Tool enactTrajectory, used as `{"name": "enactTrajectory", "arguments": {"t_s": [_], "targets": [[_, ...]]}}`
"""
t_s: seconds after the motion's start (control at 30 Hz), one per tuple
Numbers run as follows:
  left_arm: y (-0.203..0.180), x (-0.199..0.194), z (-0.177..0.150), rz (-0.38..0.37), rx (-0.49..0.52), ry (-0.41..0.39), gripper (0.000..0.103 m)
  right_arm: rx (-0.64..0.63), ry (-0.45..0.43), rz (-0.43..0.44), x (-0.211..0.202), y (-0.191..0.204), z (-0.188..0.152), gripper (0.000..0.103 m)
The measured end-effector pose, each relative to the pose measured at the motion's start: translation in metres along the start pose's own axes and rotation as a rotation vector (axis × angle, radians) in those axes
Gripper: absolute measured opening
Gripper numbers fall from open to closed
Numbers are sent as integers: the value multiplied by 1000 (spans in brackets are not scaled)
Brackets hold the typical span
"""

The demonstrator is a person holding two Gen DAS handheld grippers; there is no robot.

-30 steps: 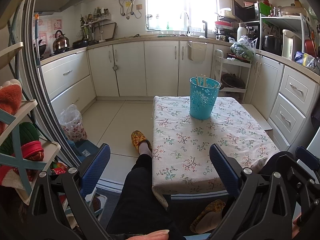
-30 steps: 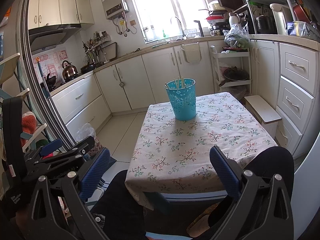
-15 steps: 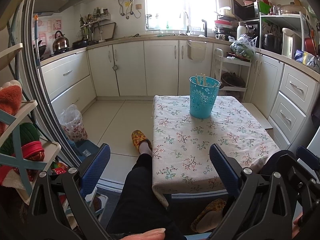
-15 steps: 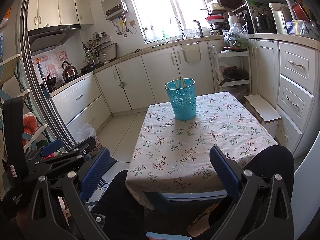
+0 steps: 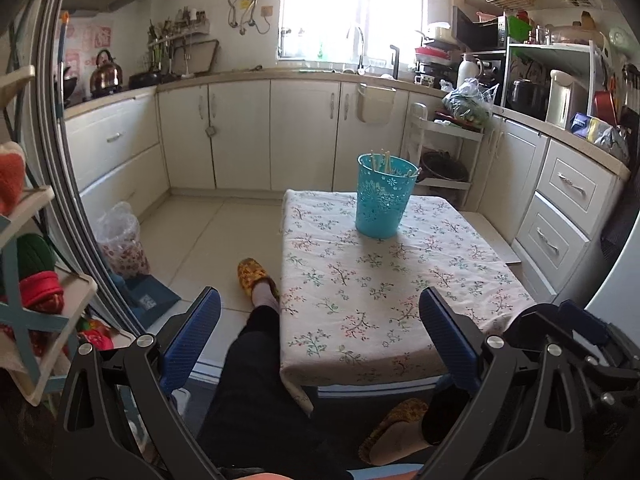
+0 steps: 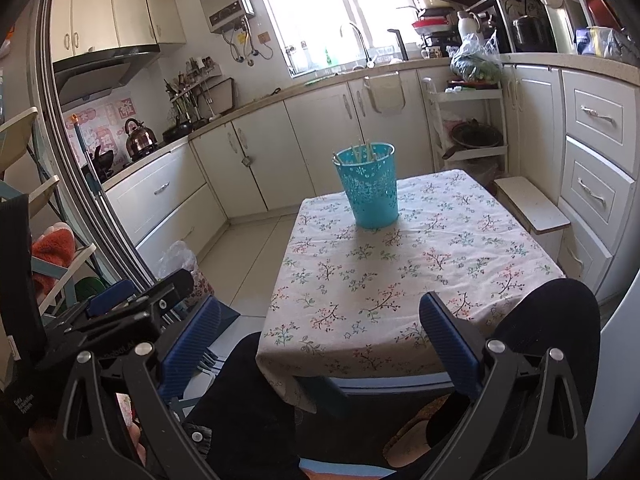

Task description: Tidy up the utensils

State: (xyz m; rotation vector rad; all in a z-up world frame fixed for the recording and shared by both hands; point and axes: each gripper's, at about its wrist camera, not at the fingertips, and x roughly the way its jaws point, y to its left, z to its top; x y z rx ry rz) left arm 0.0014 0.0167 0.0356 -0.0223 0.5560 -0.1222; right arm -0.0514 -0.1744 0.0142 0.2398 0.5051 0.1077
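A turquoise perforated basket stands at the far end of a small table with a floral cloth. Several pale chopsticks stick up inside it. My left gripper is open with nothing between its blue pads, held low in front of the table's near edge. My right gripper is open too and holds nothing, also near the table's front edge. In the right wrist view the left gripper's body shows at the left.
A person's legs in black trousers and yellow slippers lie under and beside the table. White kitchen cabinets ring the room. A bagged bin and a shelf rack stand at the left, a low stool at the right.
Both wrist views shift only slightly, drifting a touch to the right and upward. The basket and chopsticks stay put, and both grippers stay open.
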Motion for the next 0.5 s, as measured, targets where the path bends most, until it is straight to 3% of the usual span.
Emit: {"name": "enactTrajectory", "arguments": {"t_s": [0.13, 0.3, 0.5], "targets": [[-4, 2, 0, 4, 12, 17, 95, 10, -25, -2, -7, -3, 3, 96], [-1, 19, -1, -15, -24, 114, 95, 36, -17, -3, -6, -7, 5, 96], [-3, 20, -6, 3, -16, 115, 95, 34, -29, 1, -9, -8, 5, 96]]}}
